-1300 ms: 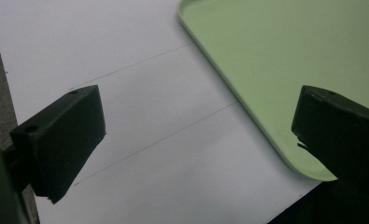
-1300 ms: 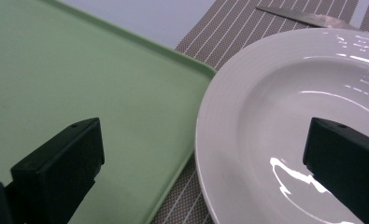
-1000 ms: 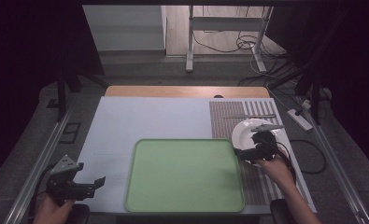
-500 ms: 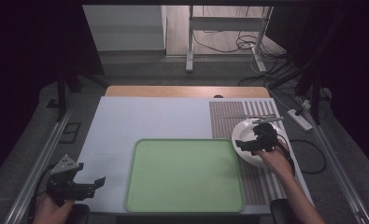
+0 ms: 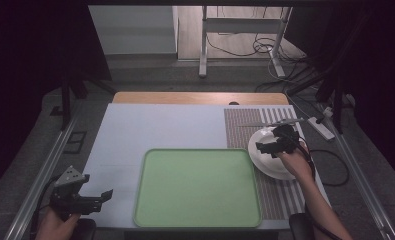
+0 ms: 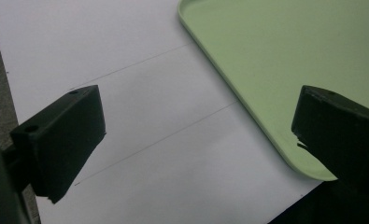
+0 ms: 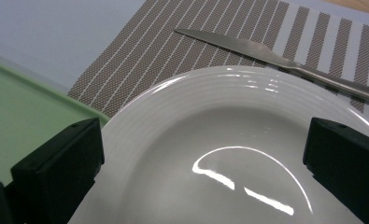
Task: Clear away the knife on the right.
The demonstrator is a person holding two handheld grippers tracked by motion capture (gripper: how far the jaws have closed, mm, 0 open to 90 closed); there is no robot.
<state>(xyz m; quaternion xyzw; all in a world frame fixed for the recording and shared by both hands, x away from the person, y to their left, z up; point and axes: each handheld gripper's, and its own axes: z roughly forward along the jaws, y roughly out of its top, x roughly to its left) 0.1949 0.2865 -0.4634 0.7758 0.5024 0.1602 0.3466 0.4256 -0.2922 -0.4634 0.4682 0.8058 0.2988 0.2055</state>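
Observation:
A white plate (image 5: pixel 266 163) lies on a brown striped placemat (image 5: pixel 242 125) at the right of the table. My right gripper (image 5: pixel 266 143) hovers over the plate's far-left part, open, with nothing between its jaws. In the right gripper view the gripper (image 7: pixel 196 177) stands wide over the plate (image 7: pixel 229 140), and a metal knife (image 7: pixel 266 53) lies on the placemat (image 7: pixel 173 42) beyond the rim. My left gripper (image 5: pixel 104 196) sits near the table's front-left corner, open and empty. In its own view the gripper (image 6: pixel 196 140) spans bare white table beside the green tray (image 6: pixel 275 56).
The large green tray (image 5: pixel 195 190) lies empty at the front middle, its right edge close to the plate. The knife (image 5: pixel 272 122) rests on the placemat behind the plate. White table surface (image 5: pixel 165 125) stretches behind the tray. Cables and stand legs lie past the far edge.
My right gripper has moved away from the person, from the plate's near edge to above its far-left part. The left gripper has stayed put.

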